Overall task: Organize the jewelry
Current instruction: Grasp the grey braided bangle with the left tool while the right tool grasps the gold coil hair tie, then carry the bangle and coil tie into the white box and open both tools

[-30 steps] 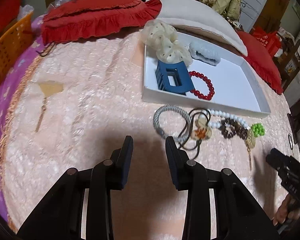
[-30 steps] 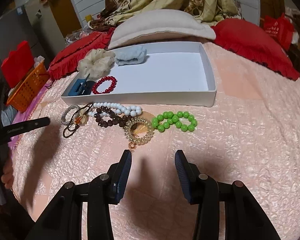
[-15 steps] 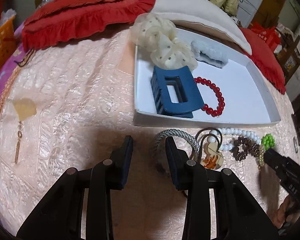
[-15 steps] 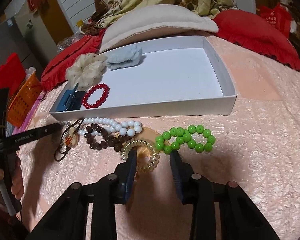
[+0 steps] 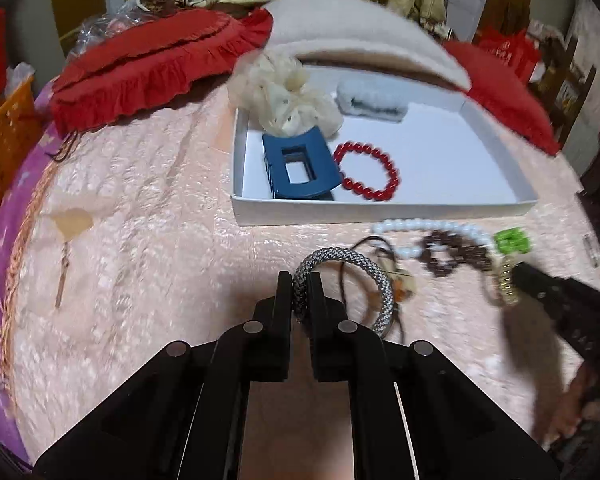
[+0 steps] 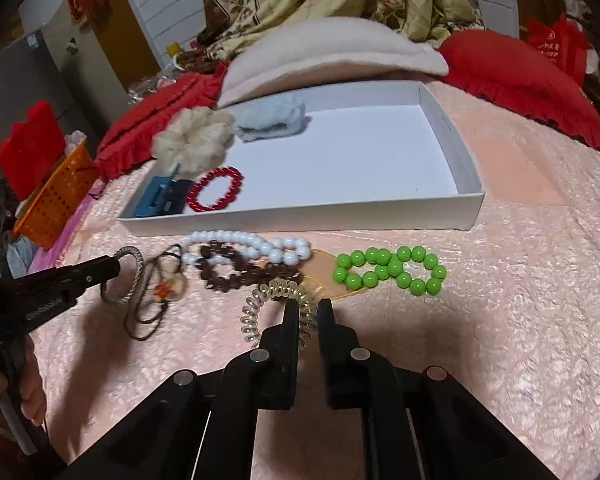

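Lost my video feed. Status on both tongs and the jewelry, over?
Left tongs shut on grey braided bracelet. Right tongs shut on clear coil hair tie. White tray just ahead, nothing blocking.

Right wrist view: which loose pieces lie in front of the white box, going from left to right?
Grey braided bangle → amber pendant on dark cord → brown bead bracelet → clear spiral hair tie → green bead bracelet.
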Tool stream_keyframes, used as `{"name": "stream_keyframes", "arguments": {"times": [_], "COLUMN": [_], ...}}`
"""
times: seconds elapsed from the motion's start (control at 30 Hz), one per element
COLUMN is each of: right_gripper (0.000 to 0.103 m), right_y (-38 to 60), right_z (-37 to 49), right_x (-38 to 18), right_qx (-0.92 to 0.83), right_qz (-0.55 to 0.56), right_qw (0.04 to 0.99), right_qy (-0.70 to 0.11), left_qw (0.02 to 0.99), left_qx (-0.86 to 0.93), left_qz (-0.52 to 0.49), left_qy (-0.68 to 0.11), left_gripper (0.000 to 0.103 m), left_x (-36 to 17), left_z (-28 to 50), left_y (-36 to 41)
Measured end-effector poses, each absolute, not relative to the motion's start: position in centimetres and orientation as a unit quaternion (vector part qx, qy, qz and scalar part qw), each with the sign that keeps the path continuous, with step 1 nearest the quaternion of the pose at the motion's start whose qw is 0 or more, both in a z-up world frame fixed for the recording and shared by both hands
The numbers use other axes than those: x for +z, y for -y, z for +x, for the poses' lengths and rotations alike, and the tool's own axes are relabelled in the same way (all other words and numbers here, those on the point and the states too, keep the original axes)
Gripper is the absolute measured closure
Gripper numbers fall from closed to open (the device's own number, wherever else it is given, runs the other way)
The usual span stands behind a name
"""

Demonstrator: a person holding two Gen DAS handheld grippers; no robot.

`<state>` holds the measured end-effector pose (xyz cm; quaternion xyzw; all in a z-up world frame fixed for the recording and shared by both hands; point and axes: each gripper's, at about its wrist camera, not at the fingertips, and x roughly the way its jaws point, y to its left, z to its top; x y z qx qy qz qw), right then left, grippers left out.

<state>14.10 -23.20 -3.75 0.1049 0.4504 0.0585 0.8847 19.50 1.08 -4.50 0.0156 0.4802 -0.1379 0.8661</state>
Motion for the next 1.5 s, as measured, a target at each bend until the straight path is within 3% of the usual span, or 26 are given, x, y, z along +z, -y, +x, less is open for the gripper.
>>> {"name": "stream_keyframes", "arguments": {"times": [0.33, 0.7, 1.03, 1.5], "right_gripper": [0.094, 0.094, 0.094, 0.094], "right_y": [23.5, 24.9, 26.4, 32.6], "right_z": [10.6, 10.9, 19.4, 33.9], "right_x": [0.6, 3.1, 2.7, -2.0], "right_qx": [0.064, 0.066, 0.045, -0.013], "right_qz": [0.110, 0.138, 0.124, 0.157], "right_qw": [0.902, 0.905, 0.900, 0.873], "right_qy": [-0.412, -0.397, -0.415, -0.462], "left_qw": [0.884, 0.887, 0.874, 0.848], "left_qx": [-0.159, -0.167, -0.163, -0.179], "left_qz": [-0.021, -0.004, 0.009, 0.015], "left_qy": [-0.439, -0.431, -0.458, -0.498], "left_gripper": [0.097, 0.097, 0.097, 0.097], "left_x": [2.0, 4.2, 2.7, -2.8], "left_z": [14.7, 14.9, 23.3, 36.8], "left_y": [-2.2, -0.2, 4.7, 14.3]}}
